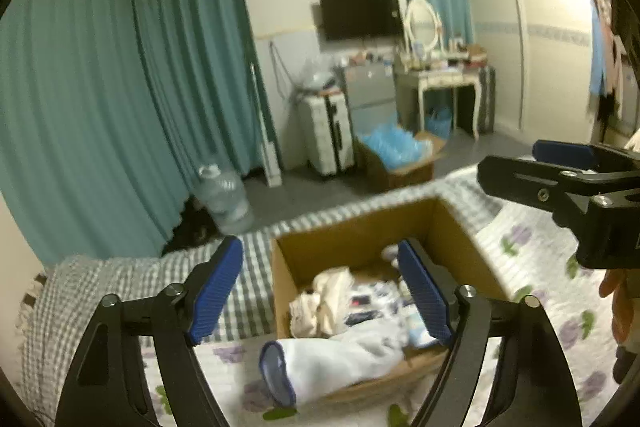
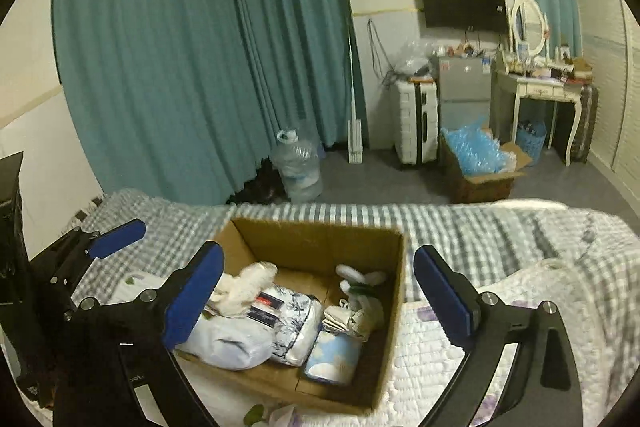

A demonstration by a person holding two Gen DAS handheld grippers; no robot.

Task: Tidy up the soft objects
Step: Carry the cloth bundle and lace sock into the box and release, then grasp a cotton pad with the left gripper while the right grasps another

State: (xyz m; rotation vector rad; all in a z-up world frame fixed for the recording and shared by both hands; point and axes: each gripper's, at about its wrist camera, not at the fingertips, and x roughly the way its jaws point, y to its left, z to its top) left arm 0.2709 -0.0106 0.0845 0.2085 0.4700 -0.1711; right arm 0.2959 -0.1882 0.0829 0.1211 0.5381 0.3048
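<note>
I have both grippers hovering over the bed (image 2: 500, 239), each with its jaws spread wide and nothing between the blue pads. Through the left gripper (image 1: 320, 291) I look down on the cardboard box (image 1: 356, 227), which sits open on the bed at about 12 o'clock from me. The right gripper (image 2: 320, 299) frames the same box from the other side, and its black frame also shows at 3 o'clock in the left wrist view.

Inside the box I see the soft objects packed together: a fluffy cream piece (image 2: 248, 287) at 10 o'clock, a blue-and-white patterned bundle (image 2: 292, 323) in the middle, a sky-blue roll (image 2: 336, 355) at 5 o'clock and a small white plush (image 2: 360, 291) at 2 o'clock. A white bundle with a blue edge (image 1: 332, 359) lies draped over the box's near wall, half in and half on the floral quilt (image 1: 536, 267).
</note>
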